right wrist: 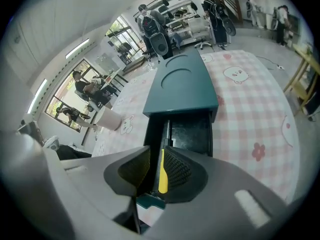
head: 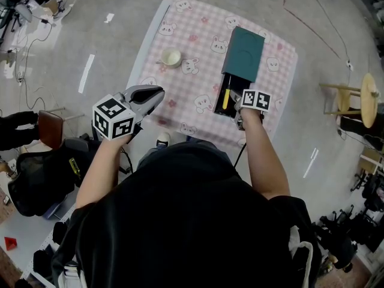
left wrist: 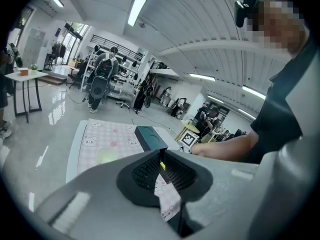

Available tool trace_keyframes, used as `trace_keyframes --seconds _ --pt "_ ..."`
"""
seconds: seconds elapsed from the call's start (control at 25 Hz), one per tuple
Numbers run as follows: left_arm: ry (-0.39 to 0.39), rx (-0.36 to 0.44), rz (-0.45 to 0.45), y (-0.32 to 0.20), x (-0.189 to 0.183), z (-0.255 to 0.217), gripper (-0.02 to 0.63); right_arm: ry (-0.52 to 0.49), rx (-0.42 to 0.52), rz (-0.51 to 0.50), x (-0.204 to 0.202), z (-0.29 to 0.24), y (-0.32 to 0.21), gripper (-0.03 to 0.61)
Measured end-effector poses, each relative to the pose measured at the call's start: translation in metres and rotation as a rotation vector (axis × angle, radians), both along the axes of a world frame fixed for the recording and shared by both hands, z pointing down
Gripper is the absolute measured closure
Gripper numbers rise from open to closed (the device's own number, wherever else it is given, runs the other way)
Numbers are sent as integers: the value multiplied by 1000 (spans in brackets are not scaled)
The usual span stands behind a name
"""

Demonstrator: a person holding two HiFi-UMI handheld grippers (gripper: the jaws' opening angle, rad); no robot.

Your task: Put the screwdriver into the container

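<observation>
A teal container (head: 243,54) lies on the pink checked table (head: 192,23), its drawer (head: 233,93) pulled open toward me. The yellow-handled screwdriver (head: 226,95) lies inside the drawer along its left side. My right gripper (head: 243,105) is at the drawer's front end. In the right gripper view it (right wrist: 159,151) is open by a narrow gap, and the screwdriver (right wrist: 162,171) shows through that gap, apart from the left pad. My left gripper (head: 159,93) hangs above the table's near left edge. It (left wrist: 161,154) is shut with nothing in it.
A small cream cup (head: 171,57) stands left of the container. A wooden stool (head: 366,98) is on the floor to the right. A brown chair (head: 51,128) and a black bag (head: 36,182) are at the left. People and racks fill the far room.
</observation>
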State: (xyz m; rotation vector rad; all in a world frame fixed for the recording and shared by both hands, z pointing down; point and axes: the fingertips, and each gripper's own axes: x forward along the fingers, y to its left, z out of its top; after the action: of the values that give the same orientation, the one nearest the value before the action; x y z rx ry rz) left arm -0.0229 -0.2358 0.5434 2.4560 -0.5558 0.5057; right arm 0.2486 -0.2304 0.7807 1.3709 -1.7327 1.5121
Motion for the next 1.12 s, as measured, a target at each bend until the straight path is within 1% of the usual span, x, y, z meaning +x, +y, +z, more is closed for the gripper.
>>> trace_keyframes --seconds 0.16,0.32,0.8,1.12 --pt "4 15 11 6 -2 -3 586 41 46 -25 -2 -15 4 463" --pt "9 41 20 11 -6 -13 586 51 90 -22 -1 -36 8 463" --pt "39 104 54 20 -17 -31 586 72 193 24 -1 -89 24 465" --pt "43 136 85 32 -26 -48 586 79 267 53 -3 -131 50 465"
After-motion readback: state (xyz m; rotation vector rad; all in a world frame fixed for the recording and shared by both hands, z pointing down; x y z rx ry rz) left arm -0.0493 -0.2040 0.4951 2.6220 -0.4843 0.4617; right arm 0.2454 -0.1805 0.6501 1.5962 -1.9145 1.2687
